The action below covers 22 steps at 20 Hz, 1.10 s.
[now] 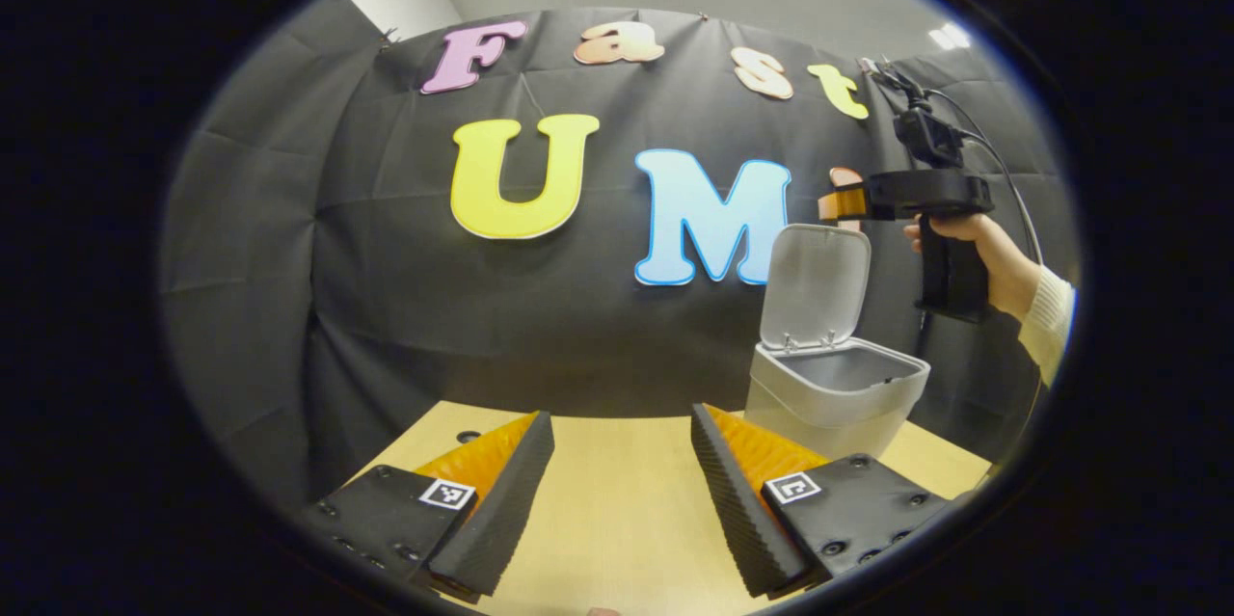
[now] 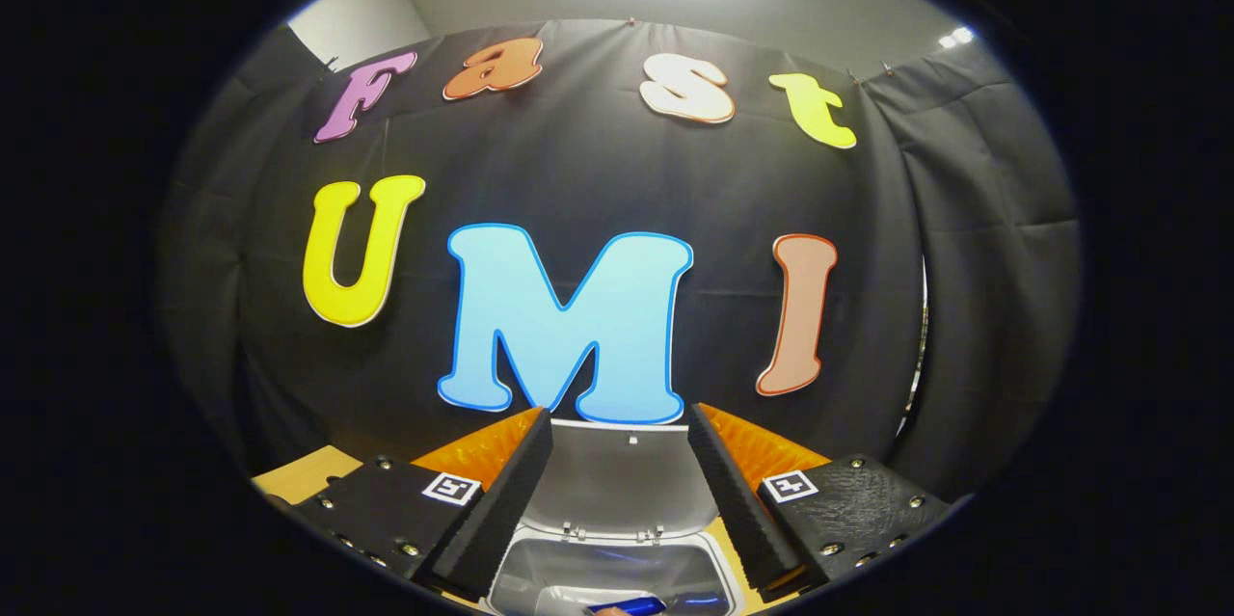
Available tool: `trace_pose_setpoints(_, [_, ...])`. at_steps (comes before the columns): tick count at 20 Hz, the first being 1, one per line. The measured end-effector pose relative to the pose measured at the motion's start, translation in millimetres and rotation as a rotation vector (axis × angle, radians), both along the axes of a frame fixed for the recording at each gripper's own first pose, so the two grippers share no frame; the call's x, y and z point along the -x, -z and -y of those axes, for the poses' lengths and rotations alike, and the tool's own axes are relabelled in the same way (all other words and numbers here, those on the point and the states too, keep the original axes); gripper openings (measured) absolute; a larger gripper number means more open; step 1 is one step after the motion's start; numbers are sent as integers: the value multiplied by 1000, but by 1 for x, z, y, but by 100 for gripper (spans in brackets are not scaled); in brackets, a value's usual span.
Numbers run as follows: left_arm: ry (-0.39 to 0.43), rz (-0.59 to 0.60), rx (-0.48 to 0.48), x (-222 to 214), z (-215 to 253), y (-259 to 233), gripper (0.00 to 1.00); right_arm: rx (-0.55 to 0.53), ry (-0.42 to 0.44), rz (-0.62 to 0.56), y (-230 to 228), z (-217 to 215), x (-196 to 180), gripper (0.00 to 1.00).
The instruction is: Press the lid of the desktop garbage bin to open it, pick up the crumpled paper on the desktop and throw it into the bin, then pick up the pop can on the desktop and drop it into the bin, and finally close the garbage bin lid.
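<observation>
The grey desktop bin [image 1: 834,394] stands on the right of the wooden table [image 1: 617,520], its lid [image 1: 815,283] tipped up and open. My left gripper [image 1: 620,415] hovers open over the bare tabletop, left of the bin, holding nothing. A hand holds my right gripper [image 1: 841,201] above and behind the lid. In the right gripper view, my right gripper [image 2: 618,414] is open directly above the bin [image 2: 617,568], with the raised lid [image 2: 617,481] between its fingers. A shiny blue pop can [image 2: 627,606] lies inside the bin's opening.
The black cloth wall hangs close behind the table and bin. A small dark hole [image 1: 469,436] marks the table's far left part. A sleeve and cable [image 1: 1046,317] trail at the right, beside the bin.
</observation>
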State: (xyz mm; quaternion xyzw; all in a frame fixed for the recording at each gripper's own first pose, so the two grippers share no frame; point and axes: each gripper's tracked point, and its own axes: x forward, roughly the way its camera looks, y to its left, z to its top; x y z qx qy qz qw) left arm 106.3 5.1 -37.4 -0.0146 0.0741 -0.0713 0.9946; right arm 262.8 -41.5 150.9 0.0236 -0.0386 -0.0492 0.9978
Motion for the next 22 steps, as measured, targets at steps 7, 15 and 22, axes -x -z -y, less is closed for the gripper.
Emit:
trace_pose_setpoints(7, [-22,-26,28,-12,4,-3,96,-3,-8,-29,-4,3,-32,91])
trace_pose_setpoints(15, [-42,-25,40,-15,6,-7,96,-70,-45,-81,13,8,-42,92])
trace_pose_setpoints(22, [-42,20,82,-14,12,-8,94,-100,-85,-73,21,4,-19,92])
